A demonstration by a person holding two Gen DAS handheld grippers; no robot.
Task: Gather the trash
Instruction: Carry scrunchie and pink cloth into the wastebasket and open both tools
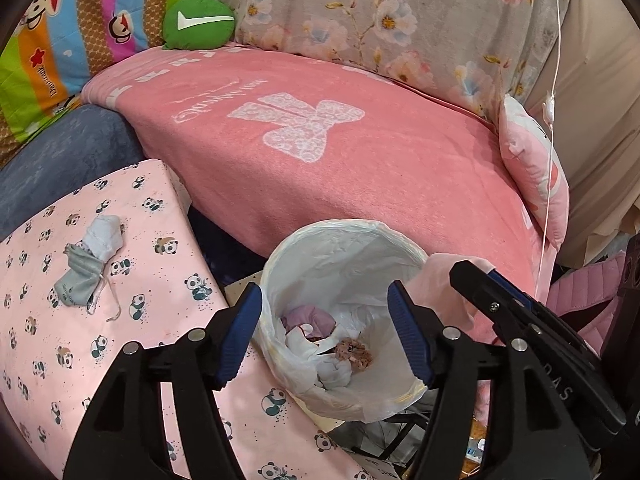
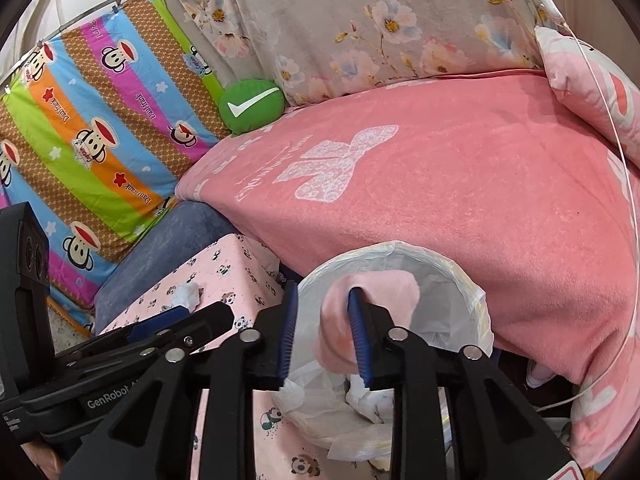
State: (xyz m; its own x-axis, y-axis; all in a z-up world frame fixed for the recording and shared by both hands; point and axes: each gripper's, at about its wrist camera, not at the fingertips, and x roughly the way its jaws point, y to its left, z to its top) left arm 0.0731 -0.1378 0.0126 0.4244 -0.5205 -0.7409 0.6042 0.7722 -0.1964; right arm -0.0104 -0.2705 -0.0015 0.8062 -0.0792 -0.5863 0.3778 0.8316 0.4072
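A white bag-lined trash bin (image 1: 344,240) stands between the pink bed and a panda-print box; it holds crumpled paper and wrappers (image 1: 352,354). My left gripper (image 1: 326,336) is open and empty, its jaws either side of the bin's mouth. My right gripper (image 2: 326,334) hangs over the bin (image 2: 440,268). Its jaws stand partly apart, and a pink cloth (image 2: 372,292) is draped over the right finger; the cloth also shows in the left wrist view (image 1: 440,292). A grey and white crumpled wad (image 1: 90,260) lies on the panda box (image 1: 160,304).
The pink blanket bed (image 1: 340,160) fills the background, with a green check-mark cushion (image 1: 198,22), a small pink pillow (image 1: 536,176) and floral fabric (image 1: 380,12). A blue-grey cushion (image 1: 60,164) lies left of the box. A thin white cord (image 1: 554,120) hangs at the right.
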